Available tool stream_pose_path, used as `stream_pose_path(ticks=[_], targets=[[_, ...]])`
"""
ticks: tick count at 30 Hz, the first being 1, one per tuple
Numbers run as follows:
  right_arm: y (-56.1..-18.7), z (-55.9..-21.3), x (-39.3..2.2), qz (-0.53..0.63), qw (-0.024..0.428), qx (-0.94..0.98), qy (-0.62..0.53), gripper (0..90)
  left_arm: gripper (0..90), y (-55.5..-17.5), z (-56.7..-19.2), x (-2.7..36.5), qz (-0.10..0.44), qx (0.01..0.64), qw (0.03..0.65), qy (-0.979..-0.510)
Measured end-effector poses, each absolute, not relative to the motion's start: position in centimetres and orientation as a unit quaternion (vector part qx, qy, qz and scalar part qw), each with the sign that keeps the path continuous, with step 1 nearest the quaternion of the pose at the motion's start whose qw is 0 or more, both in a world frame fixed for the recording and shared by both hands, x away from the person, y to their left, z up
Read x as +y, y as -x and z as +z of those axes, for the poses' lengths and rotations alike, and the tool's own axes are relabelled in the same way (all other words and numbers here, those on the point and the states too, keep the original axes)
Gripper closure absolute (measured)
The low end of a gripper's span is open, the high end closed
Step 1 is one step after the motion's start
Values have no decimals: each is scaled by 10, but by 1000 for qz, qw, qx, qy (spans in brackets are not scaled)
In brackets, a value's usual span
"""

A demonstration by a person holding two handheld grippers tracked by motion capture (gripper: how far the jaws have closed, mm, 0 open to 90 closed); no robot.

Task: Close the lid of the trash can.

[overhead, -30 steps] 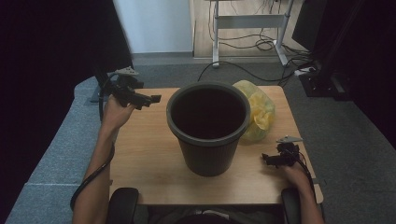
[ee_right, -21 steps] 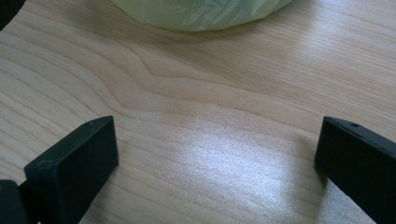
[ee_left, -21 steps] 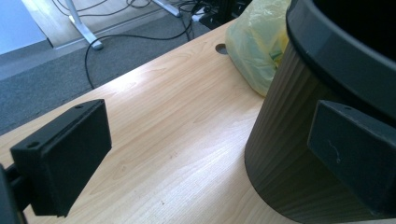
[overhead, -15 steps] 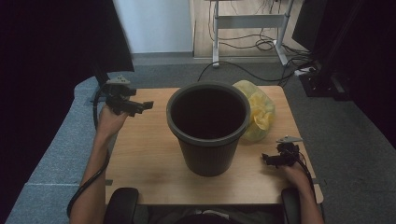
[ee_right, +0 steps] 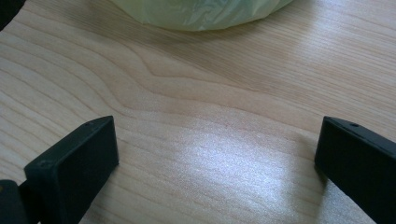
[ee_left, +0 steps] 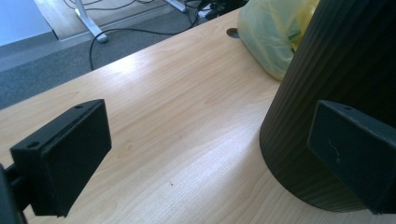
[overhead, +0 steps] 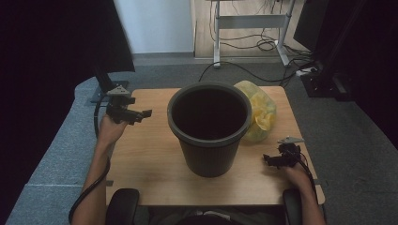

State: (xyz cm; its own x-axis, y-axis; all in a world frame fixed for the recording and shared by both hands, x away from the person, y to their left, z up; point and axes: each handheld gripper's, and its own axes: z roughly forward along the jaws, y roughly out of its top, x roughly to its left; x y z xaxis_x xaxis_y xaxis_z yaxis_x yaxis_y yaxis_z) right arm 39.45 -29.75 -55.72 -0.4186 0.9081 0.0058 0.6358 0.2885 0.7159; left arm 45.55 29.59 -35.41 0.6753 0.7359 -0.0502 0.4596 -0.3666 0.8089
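Note:
A tall black ribbed bin (overhead: 209,126) stands upright in the middle of the wooden table (overhead: 145,154), its inside dark. A yellow plastic bag (overhead: 259,111) lies against its far right side. My left gripper (overhead: 143,114) is held above the table's left edge, open, its jaws pointing toward the bin. In the left gripper view the bin wall (ee_left: 336,70) is close on the right and the bag (ee_left: 273,32) lies beyond it. My right gripper (overhead: 268,160) rests low near the table's front right, open. In the right gripper view the bag (ee_right: 201,11) lies just ahead.
Grey carpet surrounds the table. A desk frame (overhead: 251,21) and loose cables (overhead: 244,70) lie on the floor behind it. A dark monitor or panel (overhead: 108,47) stands at the back left. A round cable hole (ee_left: 232,32) sits in the tabletop near the bag.
My left gripper has drifted back toward the table's left edge, away from the bin. The right gripper has stayed where it was.

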Motion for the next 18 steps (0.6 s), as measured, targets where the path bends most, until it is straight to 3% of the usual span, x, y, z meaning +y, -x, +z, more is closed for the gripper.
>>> stream_pose_path(ticks=[18], targets=[[-394, -557, -297, 329, 207, 775, -497, 0, 0, -454, -404, 305, 156, 381, 423, -807]])
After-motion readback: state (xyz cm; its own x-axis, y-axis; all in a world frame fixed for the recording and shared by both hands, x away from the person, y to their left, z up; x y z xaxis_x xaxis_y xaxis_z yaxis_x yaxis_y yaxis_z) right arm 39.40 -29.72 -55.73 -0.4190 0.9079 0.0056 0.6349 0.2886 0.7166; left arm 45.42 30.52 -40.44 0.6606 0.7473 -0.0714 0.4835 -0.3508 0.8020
